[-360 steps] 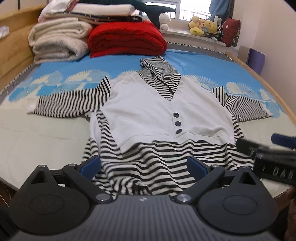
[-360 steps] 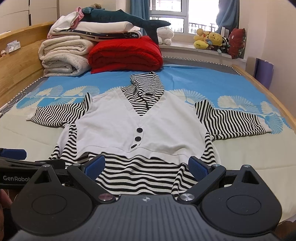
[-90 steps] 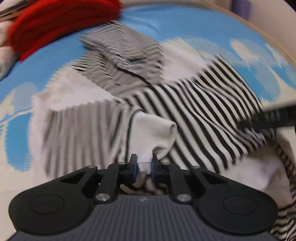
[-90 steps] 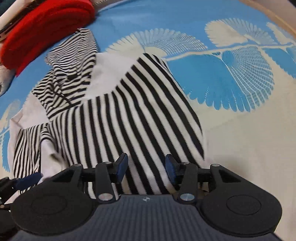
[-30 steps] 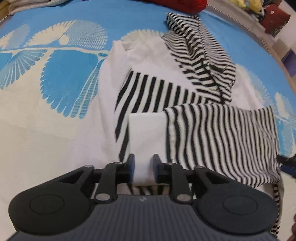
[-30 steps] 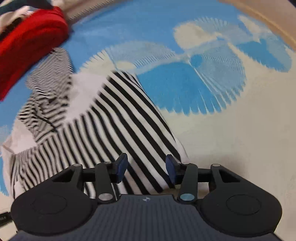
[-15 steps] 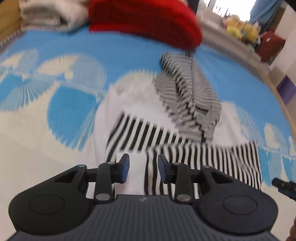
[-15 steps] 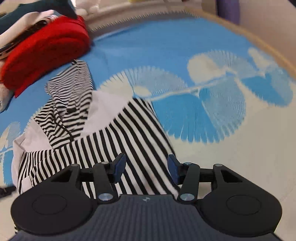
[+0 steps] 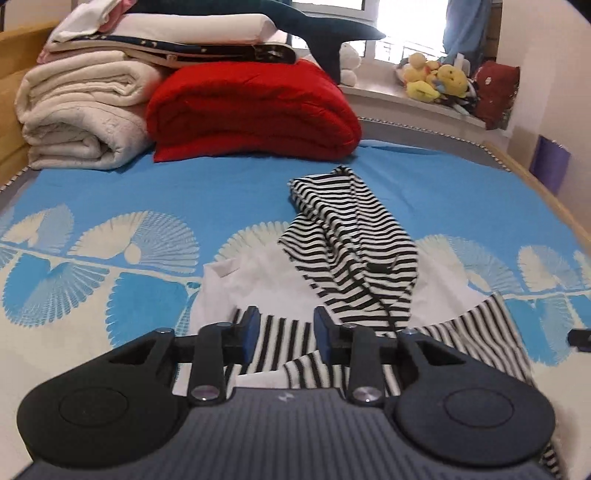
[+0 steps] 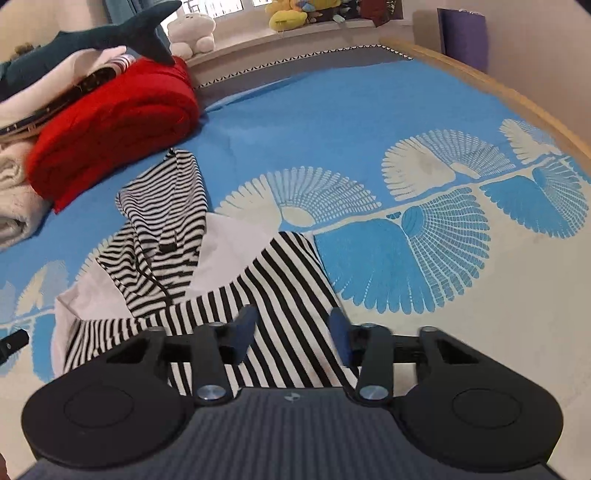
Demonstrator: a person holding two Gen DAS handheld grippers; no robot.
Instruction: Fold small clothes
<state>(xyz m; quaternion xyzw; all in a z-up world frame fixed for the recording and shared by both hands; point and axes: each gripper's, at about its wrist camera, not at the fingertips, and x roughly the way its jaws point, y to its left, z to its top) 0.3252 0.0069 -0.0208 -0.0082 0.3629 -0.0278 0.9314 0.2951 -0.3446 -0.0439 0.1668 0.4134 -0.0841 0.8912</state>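
Note:
A small black-and-white striped hoodie with a white front (image 9: 347, 258) lies on the bed, both sleeves folded in across the body and the hood (image 9: 332, 195) stretched toward the pillows. It also shows in the right wrist view (image 10: 229, 288). My left gripper (image 9: 282, 332) is open and empty, raised just above the folded left sleeve. My right gripper (image 10: 291, 332) is open and empty above the folded right sleeve (image 10: 280, 280). The tip of the left gripper shows at the left edge of the right wrist view (image 10: 11, 345).
A red folded blanket (image 9: 251, 110) and cream folded blankets (image 9: 77, 118) are stacked at the head of the bed with a plush shark (image 9: 325, 33) on top. Plush toys (image 9: 432, 81) sit on the window sill. The wooden bed rail (image 10: 498, 92) runs along the right.
My left gripper has let go of the left sleeve cuff, opened and lifted back. My right gripper has stayed open and drawn back a little from the folded right sleeve.

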